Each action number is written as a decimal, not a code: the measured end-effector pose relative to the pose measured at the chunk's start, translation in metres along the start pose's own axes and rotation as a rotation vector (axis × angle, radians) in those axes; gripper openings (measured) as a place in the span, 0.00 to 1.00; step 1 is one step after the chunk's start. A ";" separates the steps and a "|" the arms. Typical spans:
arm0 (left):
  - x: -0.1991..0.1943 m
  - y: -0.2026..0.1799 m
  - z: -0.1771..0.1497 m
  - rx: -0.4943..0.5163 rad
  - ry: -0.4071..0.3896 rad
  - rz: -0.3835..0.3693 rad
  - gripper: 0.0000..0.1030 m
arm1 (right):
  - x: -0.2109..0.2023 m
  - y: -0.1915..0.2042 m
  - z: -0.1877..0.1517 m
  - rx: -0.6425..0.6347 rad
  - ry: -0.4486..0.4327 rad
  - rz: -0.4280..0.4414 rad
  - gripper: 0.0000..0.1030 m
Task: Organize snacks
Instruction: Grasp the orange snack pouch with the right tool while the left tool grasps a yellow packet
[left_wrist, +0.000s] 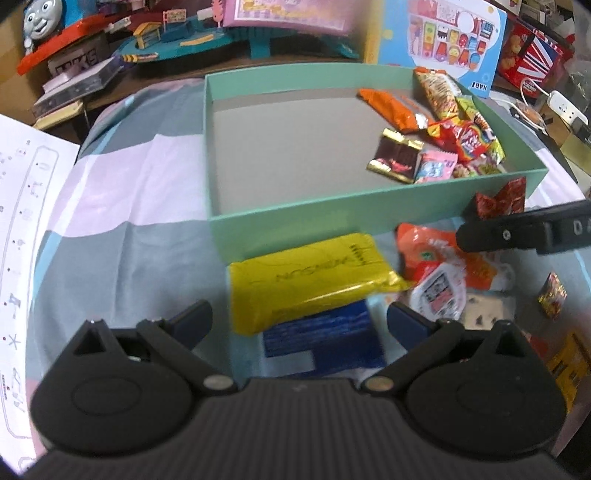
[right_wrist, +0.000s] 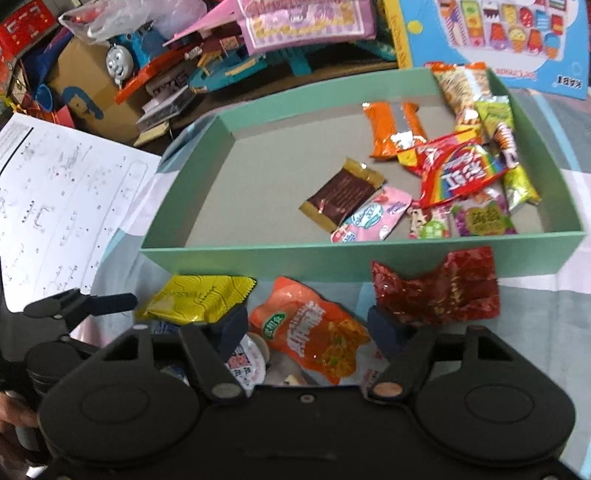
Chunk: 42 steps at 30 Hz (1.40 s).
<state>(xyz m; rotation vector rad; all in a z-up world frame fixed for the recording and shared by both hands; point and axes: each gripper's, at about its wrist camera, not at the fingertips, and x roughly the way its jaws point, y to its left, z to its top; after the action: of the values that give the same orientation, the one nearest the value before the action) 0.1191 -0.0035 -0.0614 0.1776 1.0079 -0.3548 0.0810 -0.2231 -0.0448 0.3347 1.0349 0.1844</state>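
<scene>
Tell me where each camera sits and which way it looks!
Left wrist: on the left claw, looking down over the yellow packet at the green box; the right claw's finger pokes in.
Right wrist: on the right claw, looking down over the orange packet; the left claw and a hand show.
Both see the box, yellow packet and orange packet.

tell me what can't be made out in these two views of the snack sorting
- Blue packet, left wrist view: its print is blurred, and the yellow packet covers its top.
- White round-lidded cup, right wrist view: partly hidden behind the right gripper's finger.
- Yellow-and-black item, left wrist view: cut off by the fisheye edge.
- Snacks against the green box's right wall: overlapping, so no count.
</scene>
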 end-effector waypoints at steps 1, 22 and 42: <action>0.002 0.003 0.000 0.006 0.005 -0.001 1.00 | 0.004 -0.001 0.001 -0.001 0.006 0.003 0.71; 0.005 0.002 -0.030 0.039 0.063 -0.182 0.99 | 0.026 0.019 -0.023 -0.165 0.137 -0.046 0.61; -0.034 -0.040 -0.073 0.401 0.039 -0.187 0.85 | -0.019 -0.010 -0.054 -0.077 0.096 -0.139 0.34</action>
<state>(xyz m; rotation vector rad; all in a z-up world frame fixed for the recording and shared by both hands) 0.0294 -0.0113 -0.0702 0.4544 0.9862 -0.7264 0.0244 -0.2282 -0.0583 0.1848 1.1391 0.1159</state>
